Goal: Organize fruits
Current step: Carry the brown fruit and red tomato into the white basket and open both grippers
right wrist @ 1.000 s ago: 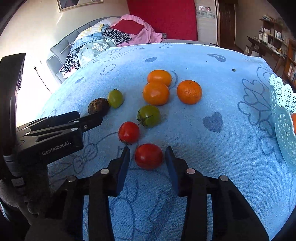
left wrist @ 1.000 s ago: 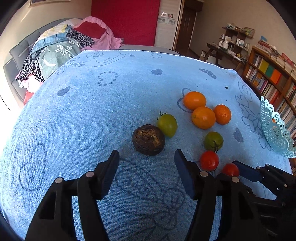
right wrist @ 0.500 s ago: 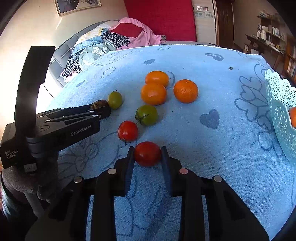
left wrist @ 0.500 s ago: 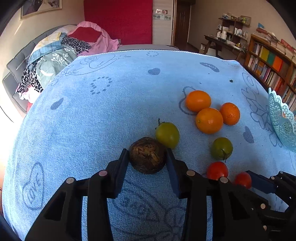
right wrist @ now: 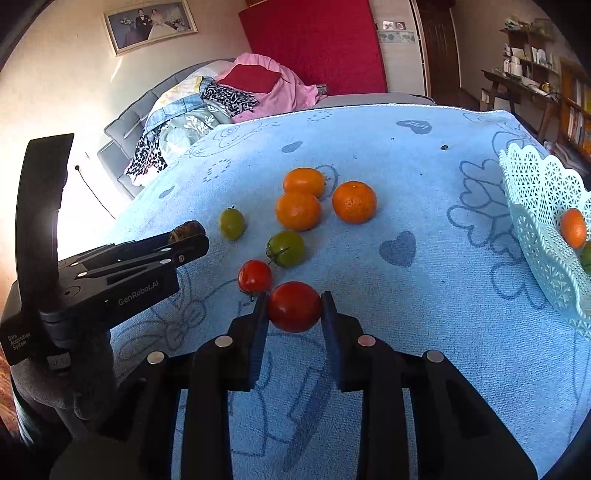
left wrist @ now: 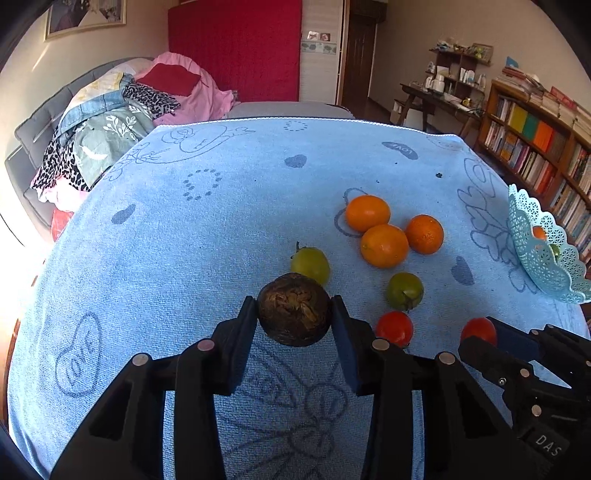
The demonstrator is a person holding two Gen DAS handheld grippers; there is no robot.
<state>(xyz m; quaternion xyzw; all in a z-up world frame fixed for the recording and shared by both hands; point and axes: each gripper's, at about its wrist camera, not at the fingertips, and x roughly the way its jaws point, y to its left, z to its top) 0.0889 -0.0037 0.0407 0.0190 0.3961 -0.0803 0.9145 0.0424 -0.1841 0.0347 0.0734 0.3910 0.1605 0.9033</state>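
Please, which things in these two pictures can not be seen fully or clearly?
- Basket: both wrist views cut it at the right edge, so its whole content is unknown. An orange fruit shows, and a green thing beside it is only a sliver.
- Brown fruit: in the right wrist view the left gripper hides most of it.
- Red tomato: in the left wrist view the right gripper covers its lower part.

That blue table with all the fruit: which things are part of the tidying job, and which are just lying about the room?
Part of the job:
- dark brown fruit, in the left hand-held gripper
- red tomato, in the right hand-held gripper
- second red tomato
- green tomatoes
- three oranges
- lacy basket

Just lying about:
- clothes pile
- bookshelf
- framed photo
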